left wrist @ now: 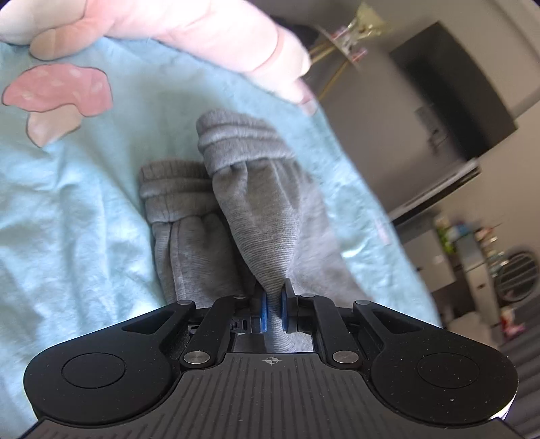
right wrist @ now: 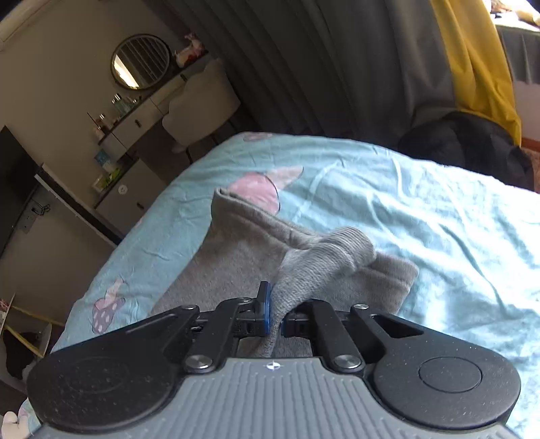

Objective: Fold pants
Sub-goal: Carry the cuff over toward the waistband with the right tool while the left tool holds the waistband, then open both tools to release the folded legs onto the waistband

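Note:
Grey sweatpants (left wrist: 216,216) lie on a light blue blanket (left wrist: 74,202). In the left wrist view my left gripper (left wrist: 273,309) is shut on a pinch of the grey fabric, and a ribbed cuff (left wrist: 236,141) is lifted above a second cuff (left wrist: 172,189) that rests on the blanket. In the right wrist view my right gripper (right wrist: 275,315) is shut on grey fabric near another ribbed cuff (right wrist: 337,250), held above a flat part of the pants (right wrist: 243,243) on the blanket (right wrist: 438,219).
A pink plush toy (left wrist: 202,30) lies at the blanket's far edge. A dark cabinet (left wrist: 449,91) stands to the right. A dresser with a round mirror (right wrist: 140,62), grey curtains (right wrist: 320,60) and a dark garment (right wrist: 472,145) border the bed.

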`<state>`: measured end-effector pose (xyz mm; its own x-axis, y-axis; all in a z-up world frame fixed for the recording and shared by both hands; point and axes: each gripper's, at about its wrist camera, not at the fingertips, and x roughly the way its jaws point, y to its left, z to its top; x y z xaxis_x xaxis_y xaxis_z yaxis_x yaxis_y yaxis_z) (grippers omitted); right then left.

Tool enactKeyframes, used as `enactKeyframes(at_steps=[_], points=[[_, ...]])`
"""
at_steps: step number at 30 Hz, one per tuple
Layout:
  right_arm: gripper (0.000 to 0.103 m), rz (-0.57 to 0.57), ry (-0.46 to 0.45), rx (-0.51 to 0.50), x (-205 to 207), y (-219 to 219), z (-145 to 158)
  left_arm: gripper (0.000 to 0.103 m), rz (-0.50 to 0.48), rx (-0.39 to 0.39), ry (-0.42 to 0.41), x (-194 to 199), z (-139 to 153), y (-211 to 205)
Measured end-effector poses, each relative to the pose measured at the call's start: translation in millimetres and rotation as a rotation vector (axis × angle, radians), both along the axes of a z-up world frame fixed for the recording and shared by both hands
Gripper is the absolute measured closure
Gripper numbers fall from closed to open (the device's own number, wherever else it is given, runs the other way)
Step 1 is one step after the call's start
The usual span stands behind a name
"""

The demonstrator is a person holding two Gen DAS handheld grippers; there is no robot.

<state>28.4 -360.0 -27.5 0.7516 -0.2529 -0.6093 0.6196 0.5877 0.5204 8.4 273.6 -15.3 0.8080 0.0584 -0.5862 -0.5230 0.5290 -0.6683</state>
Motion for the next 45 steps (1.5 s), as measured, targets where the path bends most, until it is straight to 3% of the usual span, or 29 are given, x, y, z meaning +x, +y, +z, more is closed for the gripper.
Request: enactKeyframes(at_steps=[2,4,7,9,13,14,15,17,19,23,25,29,33,39,41,45], points=[[0.098,0.015,0.023,-0.074,-1.2,3.6,3.0,0.093,-0.002,0.023,0.008,-10.7,-0.9,-2.7],[0.098,0.036,0.079,-0.115,0.1,4.0,-5.0,0.093,-0.013,0.055,0.075,-11.7,-11.4,-4.1],[0.098,0.034,0.168,-0.035,0.9,-6.1,-27.0,0.093,-0.012,0.057,0.119,-9.2,-26.9,-5.0],[0.098,0.02,0.159,0.013,-3.4,-11.9,-30.8,0.091,-0.001,0.063,0.123,-9.6,-25.4,-6.3],[0.098,0.066,0.137,-0.043,-5.7,-5.3,-21.1,0.079,0.026,0.092,0.156,-10.5,-13.6,-10.1],[0.097,0.079,0.127,-0.047,-6.5,-5.6,-20.1,0.068,0.041,0.108,0.169,-12.5,-9.8,-10.4],[0.096,0.086,0.138,-0.052,-5.4,-5.9,-20.1,0.058,0.059,0.13,0.182,-16.1,-5.5,-10.9],[0.09,0.049,0.213,-0.107,-8.4,-9.4,-20.9,0.051,0.099,0.2,0.192,-24.1,4.8,-12.8],[0.086,-0.021,0.263,-0.182,-18.3,-12.3,-17.7,0.05,0.114,0.277,0.201,-28.8,16.5,-18.0],[0.083,-0.107,0.243,-0.296,-31.4,-6.0,3.2,0.04,0.058,0.405,0.149,-19.0,40.7,-44.7],[0.083,-0.074,0.182,-0.346,-23.5,10.3,18.8,0.037,-0.028,0.455,0.128,1.2,46.7,-68.5],[0.083,0.136,0.06,-0.368,16.4,66.0,35.5,0.031,-0.227,0.518,0.112,54.4,40.8,-131.3],[0.083,0.448,0.031,-0.351,78.0,151.2,24.7,0.032,-0.345,0.532,0.113,101.9,18.4,-183.1],[0.083,0.779,0.042,-0.476,142.3,276.6,9.3,0.031,-0.377,0.646,0.159,154.0,-9.0,-205.7],[0.083,0.873,0.047,-0.494,159.3,302.6,3.5,0.029,-0.371,0.673,0.21,167.7,-23.5,-199.1],[0.081,0.971,0.137,-0.57,185.4,333.9,-20.5,0.019,-0.308,0.764,0.168,170.0,-37.6,-189.9]])
